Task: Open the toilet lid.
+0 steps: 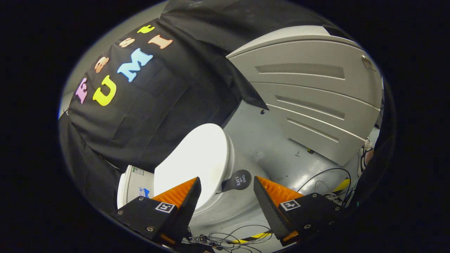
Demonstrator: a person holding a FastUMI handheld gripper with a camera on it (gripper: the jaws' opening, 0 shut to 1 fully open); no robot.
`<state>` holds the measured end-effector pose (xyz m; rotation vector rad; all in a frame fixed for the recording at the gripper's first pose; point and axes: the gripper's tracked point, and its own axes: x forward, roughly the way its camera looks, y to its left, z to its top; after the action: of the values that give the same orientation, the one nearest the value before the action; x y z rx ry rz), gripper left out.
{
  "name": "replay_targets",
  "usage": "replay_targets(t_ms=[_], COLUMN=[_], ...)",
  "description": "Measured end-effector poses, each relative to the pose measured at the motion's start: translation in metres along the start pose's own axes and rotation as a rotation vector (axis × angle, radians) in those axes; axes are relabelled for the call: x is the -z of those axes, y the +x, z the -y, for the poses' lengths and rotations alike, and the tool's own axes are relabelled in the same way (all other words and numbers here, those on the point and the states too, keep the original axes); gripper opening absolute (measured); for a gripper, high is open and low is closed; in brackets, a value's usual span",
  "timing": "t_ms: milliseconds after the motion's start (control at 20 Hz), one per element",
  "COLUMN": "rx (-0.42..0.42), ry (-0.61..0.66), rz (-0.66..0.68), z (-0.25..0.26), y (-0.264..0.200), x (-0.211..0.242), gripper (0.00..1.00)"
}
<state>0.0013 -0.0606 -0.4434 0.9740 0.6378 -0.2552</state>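
**Ahead of the Fingers: Lid Down, Grip Point at the Tab**

Between my spread fingertips, just beyond them, sits the toilet (pixel 211 182) with its white lid (pixel 193 158) down. My gripper (pixel 226 184) is wide open, holding nothing. I judge the lid rigid, smooth and slippery, hinged at the tank (pixel 132 186). Take hold at the dark round tab (pixel 239 180) on its rim.

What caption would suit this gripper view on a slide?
Open gripper hovers before the closed white toilet lid, its dark round tab between the jaws.
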Motion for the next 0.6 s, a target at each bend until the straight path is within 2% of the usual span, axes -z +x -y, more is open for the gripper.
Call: replay_targets(t_ms=[300,550,600], rx=[-0.044,-0.092,-0.098], ry=[0.106,0.141,0.151], rz=[-0.037,-0.062,-0.059], z=[0.017,0.015,0.016], y=[0.02,0.041,0.044], x=[0.013,0.022,0.021], gripper=[0.92,0.83,0.79])
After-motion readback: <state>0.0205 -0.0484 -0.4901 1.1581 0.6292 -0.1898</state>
